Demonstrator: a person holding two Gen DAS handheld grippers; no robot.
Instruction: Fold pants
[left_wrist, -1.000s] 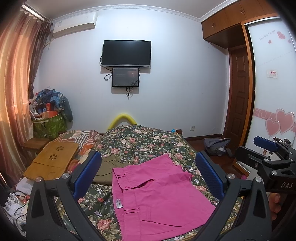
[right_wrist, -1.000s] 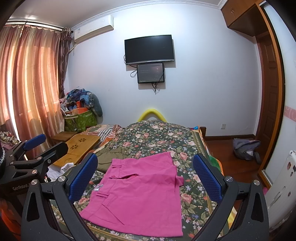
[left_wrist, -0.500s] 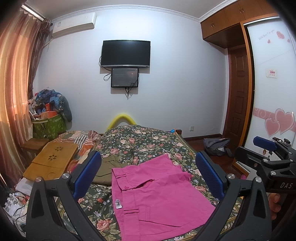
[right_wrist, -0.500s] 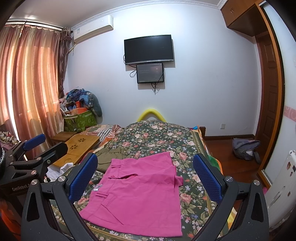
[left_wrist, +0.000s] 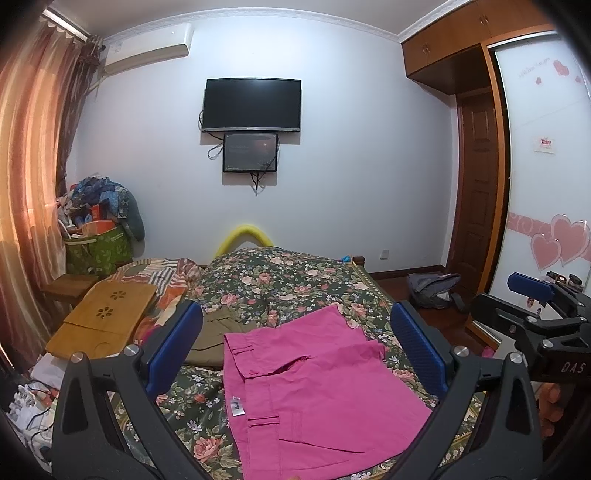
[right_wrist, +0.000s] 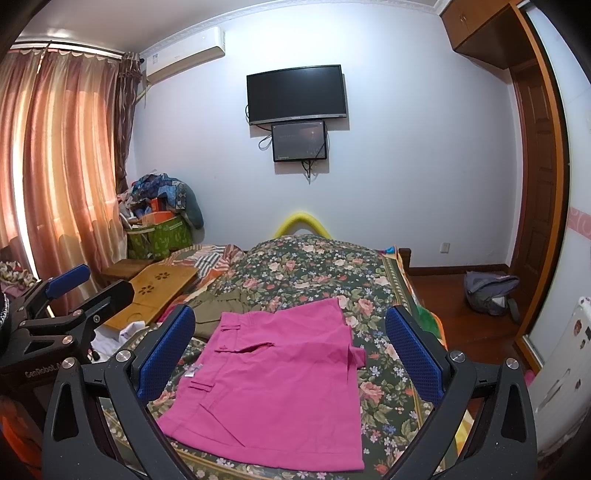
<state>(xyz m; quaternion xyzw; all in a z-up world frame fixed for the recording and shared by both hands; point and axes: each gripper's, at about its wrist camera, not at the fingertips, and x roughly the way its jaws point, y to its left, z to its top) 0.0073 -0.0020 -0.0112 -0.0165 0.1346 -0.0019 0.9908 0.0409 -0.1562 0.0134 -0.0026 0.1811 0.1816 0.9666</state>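
Nothing has shifted: I hold both the left gripper (left_wrist: 295, 347) and right gripper (right_wrist: 290, 347) wide open, empty, above the pants (left_wrist: 314, 391) at lower centre, folding unstarted.

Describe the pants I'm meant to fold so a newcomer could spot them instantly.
Start at the bed with the dark floral cover. On its near end lie the pink pants, spread flat, waistband toward the left. The only other garment, olive pants, sits beyond them and is dull green.
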